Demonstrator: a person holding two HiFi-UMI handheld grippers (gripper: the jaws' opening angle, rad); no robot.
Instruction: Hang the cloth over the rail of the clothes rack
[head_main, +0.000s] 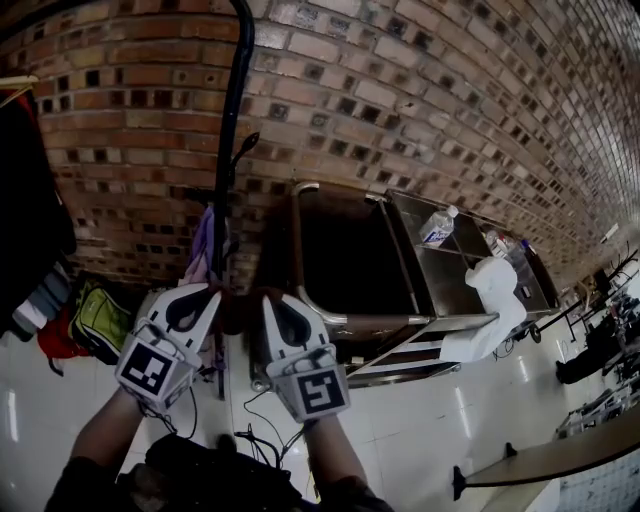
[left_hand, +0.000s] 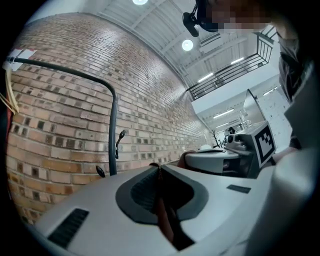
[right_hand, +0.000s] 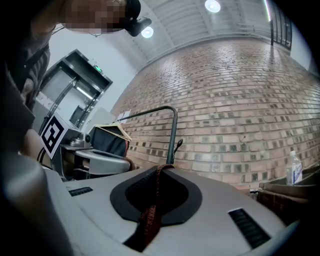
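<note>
A dark reddish-brown cloth (head_main: 238, 310) stretches between my two grippers, which are held side by side in front of the brick wall. The left gripper (head_main: 200, 300) is shut on one part of it, and a strip of cloth (left_hand: 165, 220) shows in the seam between its jaws. My right gripper (head_main: 278, 318) is shut on another part, with cloth (right_hand: 149, 220) pinched the same way. The black rail of the clothes rack (head_main: 229, 140) rises just beyond the grippers and bends over at the top. Its horizontal bar (left_hand: 65, 73) and the rail's bend (right_hand: 150, 111) stand above and ahead of the jaws.
A metal cart (head_main: 400, 270) stands to the right with a water bottle (head_main: 437, 228) and a white cloth (head_main: 495, 300) on it. Dark clothes (head_main: 30, 220) hang at the left above a green bag (head_main: 100, 320). A purple garment (head_main: 203, 250) hangs by the pole. A table edge (head_main: 560, 455) is at lower right.
</note>
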